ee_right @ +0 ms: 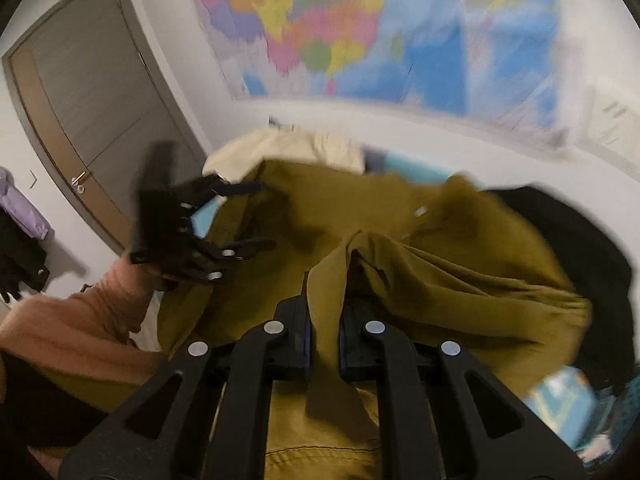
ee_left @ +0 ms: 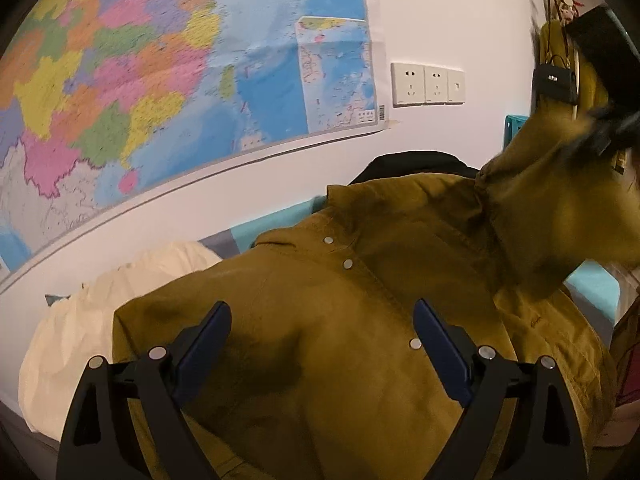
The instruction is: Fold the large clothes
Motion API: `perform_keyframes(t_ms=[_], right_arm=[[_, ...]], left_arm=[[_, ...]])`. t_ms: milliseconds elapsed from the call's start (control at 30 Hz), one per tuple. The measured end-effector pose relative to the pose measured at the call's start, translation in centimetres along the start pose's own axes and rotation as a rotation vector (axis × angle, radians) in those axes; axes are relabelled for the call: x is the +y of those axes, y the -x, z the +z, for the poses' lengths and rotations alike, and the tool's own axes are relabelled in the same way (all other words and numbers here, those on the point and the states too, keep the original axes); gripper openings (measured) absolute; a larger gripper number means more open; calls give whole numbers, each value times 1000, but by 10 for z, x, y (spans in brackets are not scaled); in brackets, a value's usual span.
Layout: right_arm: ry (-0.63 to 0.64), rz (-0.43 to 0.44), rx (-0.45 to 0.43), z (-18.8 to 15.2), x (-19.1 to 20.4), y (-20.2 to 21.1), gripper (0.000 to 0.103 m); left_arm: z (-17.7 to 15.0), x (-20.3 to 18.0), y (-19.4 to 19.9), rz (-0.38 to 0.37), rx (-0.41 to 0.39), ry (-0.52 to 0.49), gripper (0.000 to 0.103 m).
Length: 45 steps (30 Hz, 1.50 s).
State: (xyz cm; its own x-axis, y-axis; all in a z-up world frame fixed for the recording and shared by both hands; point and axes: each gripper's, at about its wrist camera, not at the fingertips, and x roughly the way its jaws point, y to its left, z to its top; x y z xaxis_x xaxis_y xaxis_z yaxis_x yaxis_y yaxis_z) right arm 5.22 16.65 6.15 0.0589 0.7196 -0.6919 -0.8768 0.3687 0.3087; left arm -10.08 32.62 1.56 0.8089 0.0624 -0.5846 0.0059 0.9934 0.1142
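Note:
An olive-mustard shirt (ee_left: 340,312) with silver snap buttons lies spread on the bed; it also fills the right wrist view (ee_right: 320,208). My left gripper (ee_left: 322,312) is open just above the shirt's front, holding nothing; it also shows in the right wrist view (ee_right: 256,216). My right gripper (ee_right: 324,312) is shut on a fold of the shirt and lifts it. In the left wrist view the right gripper (ee_left: 600,136) appears at the upper right, blurred, with a raised part of the shirt hanging from it.
A cream pillow (ee_left: 100,320) lies left of the shirt. A black garment (ee_right: 580,248) lies behind it on the turquoise bedding (ee_left: 592,288). A map (ee_left: 160,60) and sockets (ee_left: 428,84) are on the wall. A grey door (ee_right: 92,112) stands at left.

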Motion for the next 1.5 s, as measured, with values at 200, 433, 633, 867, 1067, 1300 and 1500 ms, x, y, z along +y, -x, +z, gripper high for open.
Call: perform_keyframes(t_ms=[200, 433, 633, 867, 1067, 1300, 1500], right_arm=[[-193, 34, 126, 8, -41, -118, 29], [-259, 3, 42, -3, -59, -98, 65], [-227, 21, 29, -60, -52, -60, 65], [-227, 7, 159, -110, -38, -110, 27], [-166, 111, 16, -69, -19, -101, 2], [-91, 193, -2, 1, 11, -138, 2], [-131, 208, 20, 15, 12, -179, 57]], left_arm=[[-10, 4, 7, -35, 14, -3, 89], [-19, -18, 2, -127, 46, -66, 91], [-21, -35, -9, -164, 47, -117, 94], [-20, -18, -15, -151, 64, -46, 94], [-26, 0, -4, -138, 56, 1, 94], [-27, 22, 17, -122, 0, 57, 95], [-31, 30, 27, -81, 0, 70, 95]])
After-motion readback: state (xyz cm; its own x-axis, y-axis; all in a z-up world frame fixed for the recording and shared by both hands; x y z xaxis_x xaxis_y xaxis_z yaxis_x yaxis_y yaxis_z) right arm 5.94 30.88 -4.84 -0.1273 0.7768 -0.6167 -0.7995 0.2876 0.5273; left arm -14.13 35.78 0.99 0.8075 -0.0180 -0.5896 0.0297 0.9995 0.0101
